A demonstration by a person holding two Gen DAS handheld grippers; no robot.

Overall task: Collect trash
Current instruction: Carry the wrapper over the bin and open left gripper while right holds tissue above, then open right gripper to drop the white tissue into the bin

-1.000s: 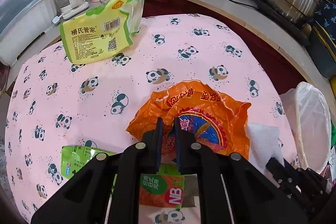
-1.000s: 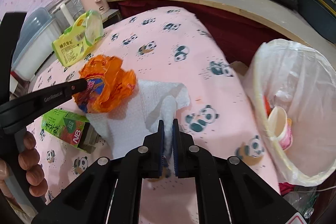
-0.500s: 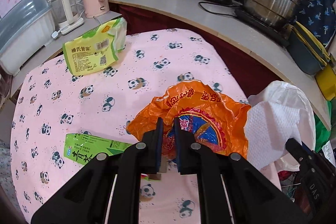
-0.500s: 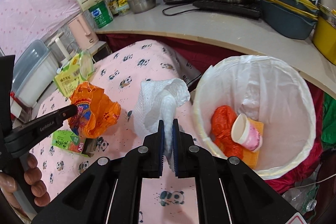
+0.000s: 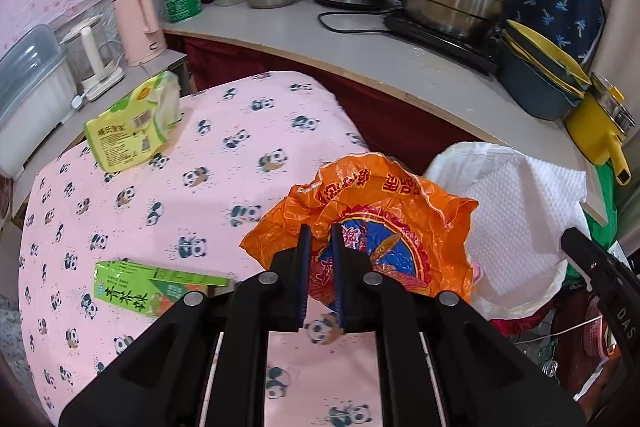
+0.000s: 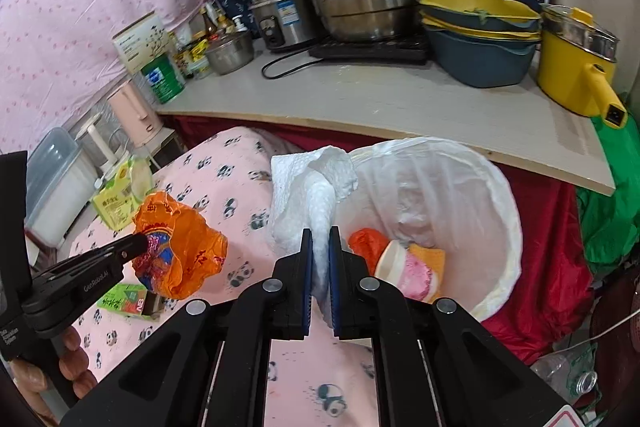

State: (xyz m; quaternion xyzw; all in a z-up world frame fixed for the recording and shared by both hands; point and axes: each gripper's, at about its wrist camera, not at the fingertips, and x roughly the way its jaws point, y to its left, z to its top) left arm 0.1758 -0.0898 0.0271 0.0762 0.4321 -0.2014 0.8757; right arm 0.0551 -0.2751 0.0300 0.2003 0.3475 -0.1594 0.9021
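Both claws have lifted their trash off the desk [image 5: 168,211] toward the bin [image 6: 508,211] at two o'clock: left claw [image 5: 320,239] pinches the orange bag [image 5: 380,223], right claw [image 6: 318,243] clamps the paper towel [image 6: 308,183] beside its rim, ready for dropping.

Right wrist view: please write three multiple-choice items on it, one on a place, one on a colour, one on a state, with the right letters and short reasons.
1. Where does the paper cup lie?
A. in the bin
B. on the counter
C. on the panda cloth

2. What colour is the bag held by the left hand-held gripper?
A. green
B. orange
C. white

3. What is the state of the right hand-held gripper?
A. open and empty
B. shut on a paper towel
C. shut on a carton

Key: 1 A, the cup rests inside the lined bin. 2 B, the crumpled bag is orange. 3 B, the white paper towel is pinched between its jaws.
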